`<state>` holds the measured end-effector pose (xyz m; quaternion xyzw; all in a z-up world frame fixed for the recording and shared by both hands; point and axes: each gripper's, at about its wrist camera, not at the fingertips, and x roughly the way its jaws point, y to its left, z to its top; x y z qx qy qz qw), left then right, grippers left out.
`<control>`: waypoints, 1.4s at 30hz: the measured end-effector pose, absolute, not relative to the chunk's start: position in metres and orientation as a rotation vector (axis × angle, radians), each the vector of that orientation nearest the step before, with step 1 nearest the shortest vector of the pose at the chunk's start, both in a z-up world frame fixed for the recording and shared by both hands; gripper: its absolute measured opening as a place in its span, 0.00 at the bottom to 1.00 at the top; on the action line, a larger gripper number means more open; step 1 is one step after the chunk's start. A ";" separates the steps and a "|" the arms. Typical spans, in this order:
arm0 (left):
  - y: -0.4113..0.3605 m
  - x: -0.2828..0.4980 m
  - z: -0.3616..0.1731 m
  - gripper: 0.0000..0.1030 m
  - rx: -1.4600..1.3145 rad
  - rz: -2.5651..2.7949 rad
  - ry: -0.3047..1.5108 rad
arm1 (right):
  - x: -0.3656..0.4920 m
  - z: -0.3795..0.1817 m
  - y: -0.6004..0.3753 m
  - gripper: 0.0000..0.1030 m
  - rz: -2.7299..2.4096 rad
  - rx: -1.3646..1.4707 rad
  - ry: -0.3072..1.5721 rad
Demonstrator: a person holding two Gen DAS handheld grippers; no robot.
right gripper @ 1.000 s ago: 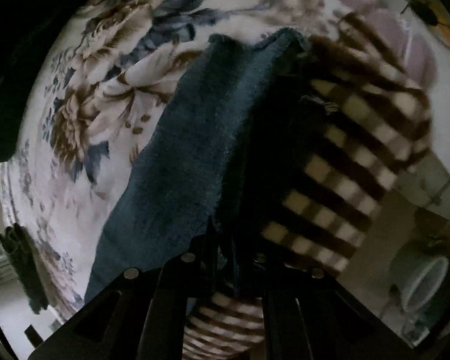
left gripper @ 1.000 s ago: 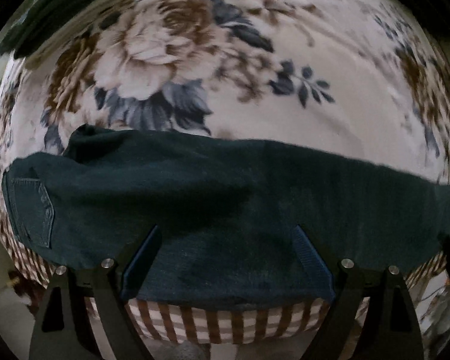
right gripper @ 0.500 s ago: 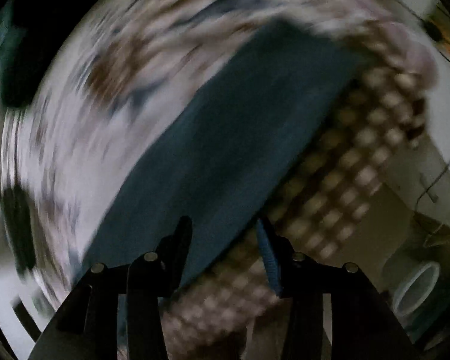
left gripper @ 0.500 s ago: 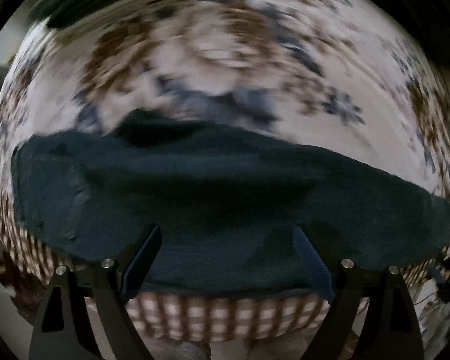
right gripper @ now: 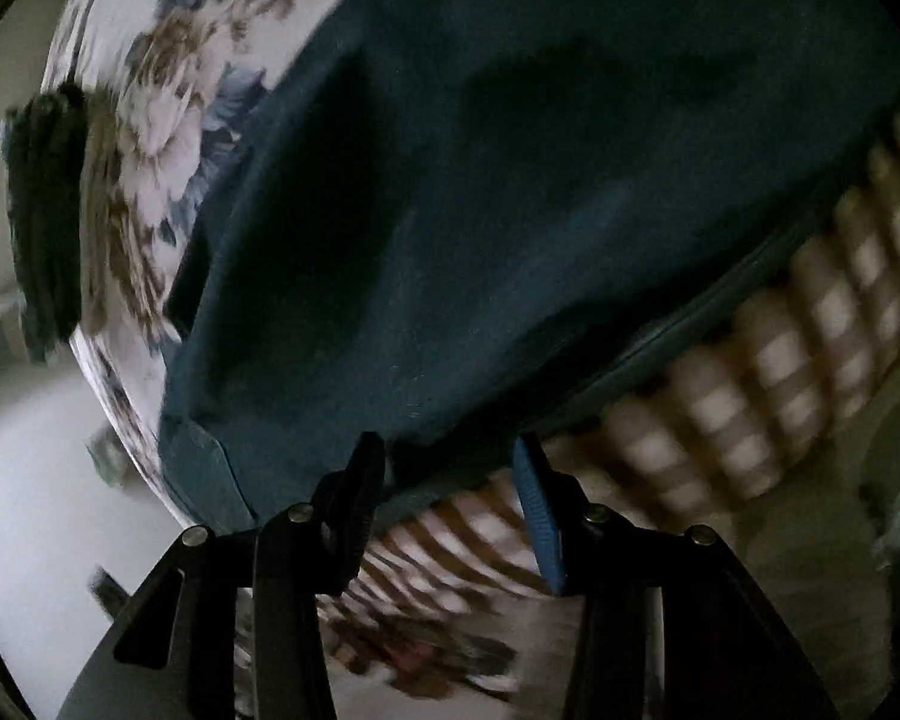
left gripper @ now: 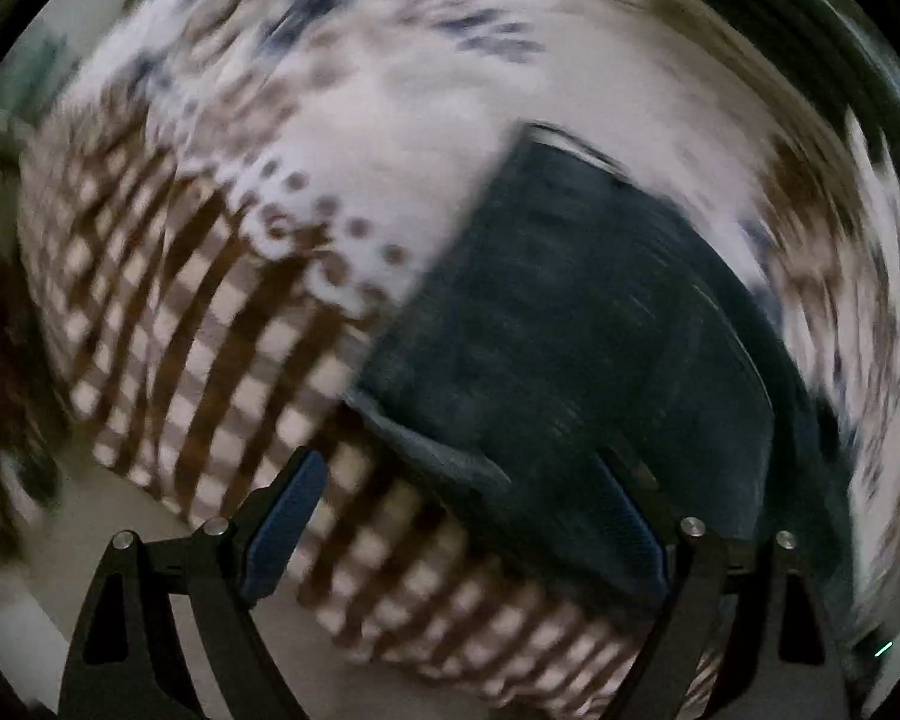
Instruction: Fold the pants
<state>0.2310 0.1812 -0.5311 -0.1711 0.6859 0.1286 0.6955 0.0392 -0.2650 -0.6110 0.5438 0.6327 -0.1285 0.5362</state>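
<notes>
The dark teal pants (left gripper: 582,324) lie folded lengthwise on the floral bed cover (left gripper: 390,138); the left wrist view is motion-blurred. My left gripper (left gripper: 462,516) is open and empty, just short of the pants' near end at the bed edge. In the right wrist view the pants (right gripper: 540,180) fill most of the frame. My right gripper (right gripper: 450,480) is open, its jaws standing at the pants' near edge with nothing between them.
A brown-and-cream checked cloth (left gripper: 168,324) hangs over the bed's side, also in the right wrist view (right gripper: 780,348). A dark folded garment (right gripper: 45,216) lies at the bed's far left. Pale floor (right gripper: 48,480) lies below.
My right gripper has let go of the pants and opened. Both grippers have swung fast along the bed edge; the left now faces the pants' end rather than their long side.
</notes>
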 end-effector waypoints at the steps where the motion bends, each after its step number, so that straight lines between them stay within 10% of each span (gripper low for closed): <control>1: 0.193 0.233 -0.538 0.80 -0.431 0.284 1.523 | 0.041 -0.612 -0.260 0.35 -0.307 1.311 1.473; 5: 0.207 0.238 -0.553 0.30 -0.484 0.251 1.467 | 0.049 -0.613 -0.241 0.07 -0.386 1.228 1.434; 10: 0.195 0.228 -0.524 0.12 -0.369 0.213 1.379 | 0.037 -0.579 -0.232 0.05 -0.399 1.162 1.432; 14: 0.203 0.227 -0.548 0.17 -0.393 0.225 1.473 | 0.049 -0.597 -0.237 0.09 -0.344 1.009 1.599; 20: 0.177 0.253 -0.521 0.32 -0.206 0.215 1.493 | 0.086 -0.567 -0.238 0.41 -0.223 0.797 1.736; 24: 0.143 0.264 -0.493 0.77 -0.112 0.182 1.424 | 0.152 -0.531 -0.224 0.42 0.016 0.699 1.713; 33: 0.131 0.287 -0.522 0.79 -0.049 0.217 1.459 | 0.319 -0.605 -0.154 0.41 0.358 0.327 1.878; 35: 0.135 0.287 -0.531 0.79 -0.060 0.218 1.478 | 0.328 -0.615 -0.152 0.10 0.366 0.354 1.898; 42: 0.152 0.282 -0.545 0.82 -0.091 0.216 1.499 | 0.335 -0.587 -0.186 0.08 0.243 0.477 1.777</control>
